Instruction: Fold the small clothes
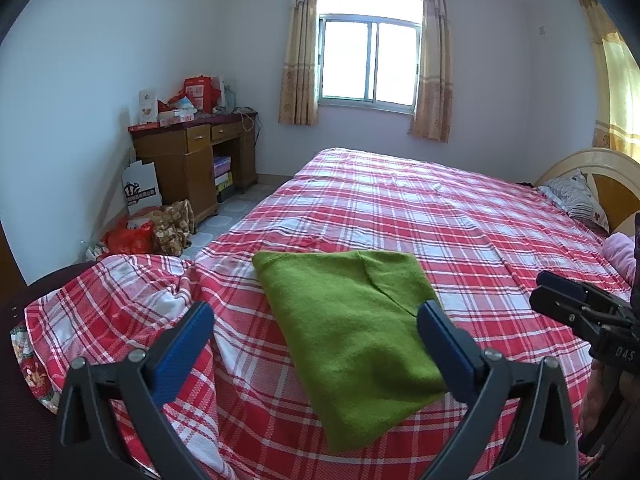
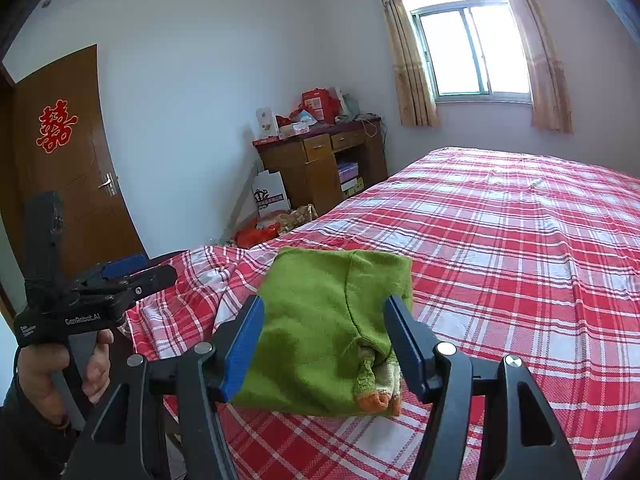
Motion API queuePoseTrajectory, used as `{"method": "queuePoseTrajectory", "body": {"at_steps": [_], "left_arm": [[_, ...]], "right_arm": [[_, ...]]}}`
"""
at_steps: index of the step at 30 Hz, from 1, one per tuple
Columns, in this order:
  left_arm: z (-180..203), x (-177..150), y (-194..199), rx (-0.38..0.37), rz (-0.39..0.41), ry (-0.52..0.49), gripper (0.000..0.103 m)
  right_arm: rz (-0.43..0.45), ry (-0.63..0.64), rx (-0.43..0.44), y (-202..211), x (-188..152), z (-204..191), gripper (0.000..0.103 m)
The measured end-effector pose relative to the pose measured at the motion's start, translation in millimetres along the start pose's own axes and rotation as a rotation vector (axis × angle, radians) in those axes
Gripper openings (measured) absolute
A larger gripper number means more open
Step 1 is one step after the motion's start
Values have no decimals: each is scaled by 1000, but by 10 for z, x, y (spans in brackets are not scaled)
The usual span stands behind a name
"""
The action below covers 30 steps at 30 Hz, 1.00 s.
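While both sets of blue-padded fingers stand spread wide and grip nothing, a folded green knit garment [image 1: 352, 336] lies between them on a red-and-white plaid bedsheet [image 1: 460, 216] near the bed's front edge. The left gripper [image 1: 316, 332] has the cloth just ahead of and between its fingers; its right pad [image 1: 444, 344] overlaps the garment's near right edge in the picture, though contact cannot be confirmed. Seen from the right wrist, the right gripper [image 2: 324, 340] straddles the same bundle, with an orange-and-cream cuff [image 2: 380, 394] poking out of the fold beside the right finger [image 2: 406, 344].

Judged from this, the folding looks close to done, and the risks are small ones. A finger closing or sweeping sideways could catch the loose top flap, whose diagonal edge runs just ahead of the left gripper's right pad, and drag the fold open. The protruding cuff could snag on a pad and pull the inner layers out. Soft knit slides readily on the sheet, so a nudge towards the near edge might tip the bundle off the bed, where the plaid cloth is already rumpled left of the left finger [image 1: 184, 344].

Beyond the fingers the sheet runs flat to a patterned grey pillow [image 1: 576, 196] at the right, a brown wooden desk [image 1: 196, 160] stacked with red boxes at the left, and a bright curtained window [image 1: 370, 60] farthest off.
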<state>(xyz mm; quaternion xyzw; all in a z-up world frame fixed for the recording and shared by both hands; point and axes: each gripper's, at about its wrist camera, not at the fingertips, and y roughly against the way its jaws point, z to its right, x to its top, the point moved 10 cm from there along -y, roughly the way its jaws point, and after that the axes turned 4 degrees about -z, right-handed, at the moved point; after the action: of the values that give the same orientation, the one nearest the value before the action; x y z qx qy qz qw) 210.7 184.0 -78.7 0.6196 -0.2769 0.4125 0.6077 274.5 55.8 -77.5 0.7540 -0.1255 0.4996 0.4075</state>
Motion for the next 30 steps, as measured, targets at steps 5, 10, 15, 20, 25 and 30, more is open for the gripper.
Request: {"method": "queuePoseTrajectory", "body": {"at_steps": [5,10,15,20,25,30], "left_arm": [[9,16,5,-2,3,-5,103],[3,71,68,10,32,-7,103],[-6,104,98,35,46,-14,103],[-38,111,76,60,46,-13,103],[-61,118,62,80,55,-28,103],[-48,98,20,80,53,-40,103]], "right_arm": [[25,0,-7,57,40,18,63],[89,3,-35,184,131,48,63],[119,-19,-38,244,194,115,64],[109,-26,-38,225,172,152,64],[85,-20,-31,166,114,133,64],[67,-17,-28,131,63,123,64]]}}
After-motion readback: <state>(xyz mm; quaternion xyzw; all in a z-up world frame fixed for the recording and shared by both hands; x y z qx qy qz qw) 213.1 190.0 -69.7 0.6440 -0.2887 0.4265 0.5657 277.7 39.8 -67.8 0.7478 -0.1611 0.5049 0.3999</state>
